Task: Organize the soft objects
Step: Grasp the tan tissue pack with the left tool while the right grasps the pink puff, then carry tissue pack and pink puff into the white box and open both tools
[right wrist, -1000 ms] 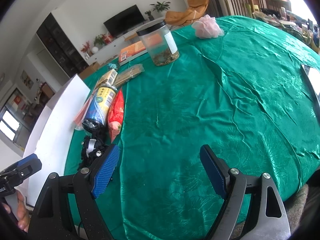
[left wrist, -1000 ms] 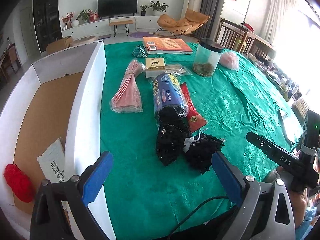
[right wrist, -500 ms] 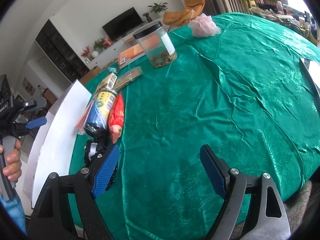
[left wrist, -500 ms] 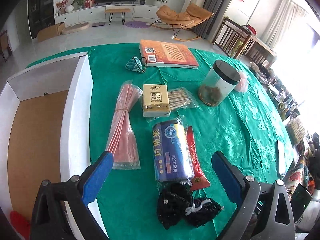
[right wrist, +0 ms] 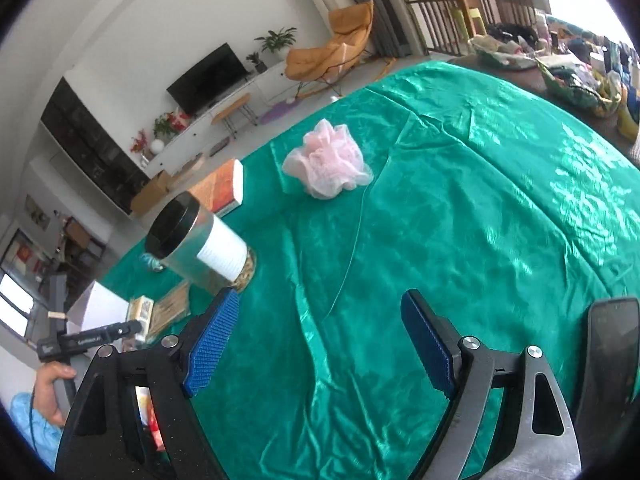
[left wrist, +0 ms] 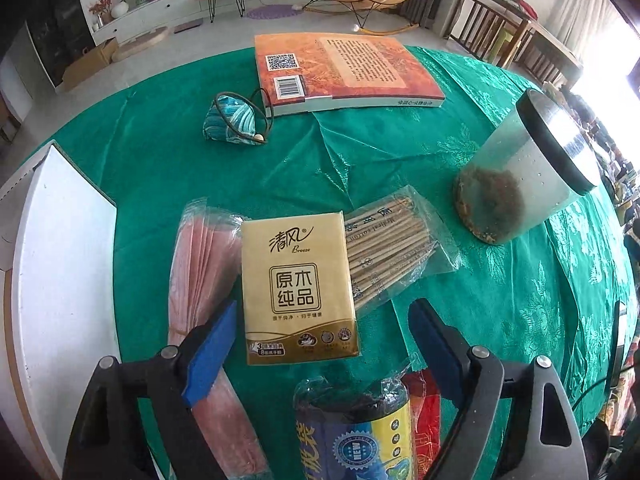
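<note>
The left hand-held gripper [left wrist: 320, 344] hangs over the tissue pack [left wrist: 298, 288], jaws closing but not yet touching it, likely to lift it toward the box [left wrist: 64, 240] beside it. The right hand-held gripper [right wrist: 320, 344] gapes empty, facing the pink puff [right wrist: 326, 168] beyond the jar [right wrist: 200, 240].

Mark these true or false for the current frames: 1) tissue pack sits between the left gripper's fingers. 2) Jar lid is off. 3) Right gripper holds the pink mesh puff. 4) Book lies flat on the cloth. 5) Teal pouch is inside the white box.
1) True: the tissue pack lies between the closing jaws of the left gripper, not yet pinched.
2) False: the jar has its dark lid on.
3) False: the right gripper is empty; the pink mesh puff lies far ahead.
4) True: the book lies flat.
5) False: the teal pouch lies on the green tablecloth, outside the white box.
</note>
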`<state>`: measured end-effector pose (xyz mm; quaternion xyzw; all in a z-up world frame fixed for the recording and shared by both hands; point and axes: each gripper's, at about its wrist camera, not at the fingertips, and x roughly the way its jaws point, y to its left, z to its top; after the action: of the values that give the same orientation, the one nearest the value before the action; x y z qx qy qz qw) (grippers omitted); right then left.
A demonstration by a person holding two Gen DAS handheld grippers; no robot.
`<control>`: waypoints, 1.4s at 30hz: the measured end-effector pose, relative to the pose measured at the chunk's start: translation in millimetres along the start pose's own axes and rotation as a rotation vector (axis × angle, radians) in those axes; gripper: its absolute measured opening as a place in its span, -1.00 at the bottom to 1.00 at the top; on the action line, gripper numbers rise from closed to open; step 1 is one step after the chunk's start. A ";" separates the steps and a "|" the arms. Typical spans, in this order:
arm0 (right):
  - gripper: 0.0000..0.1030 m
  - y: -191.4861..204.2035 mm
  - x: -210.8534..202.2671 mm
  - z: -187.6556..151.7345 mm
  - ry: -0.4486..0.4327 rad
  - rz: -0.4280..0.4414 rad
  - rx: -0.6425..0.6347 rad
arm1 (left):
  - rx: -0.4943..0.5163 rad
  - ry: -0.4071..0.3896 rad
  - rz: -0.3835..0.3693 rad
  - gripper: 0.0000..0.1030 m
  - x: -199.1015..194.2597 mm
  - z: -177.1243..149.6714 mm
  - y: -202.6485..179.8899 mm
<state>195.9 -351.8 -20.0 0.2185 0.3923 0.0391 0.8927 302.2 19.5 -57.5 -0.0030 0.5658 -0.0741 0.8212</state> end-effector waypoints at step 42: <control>-0.61 353.3 -72.6 -163.8 0.341 0.642 -0.424 | -0.267 -0.293 0.264 0.58 -230.9 -226.2 196.2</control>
<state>64.1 8.0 80.5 0.1315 0.4297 0.4306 0.7827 34.6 260.2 58.2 -0.0481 0.4408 0.1106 0.8895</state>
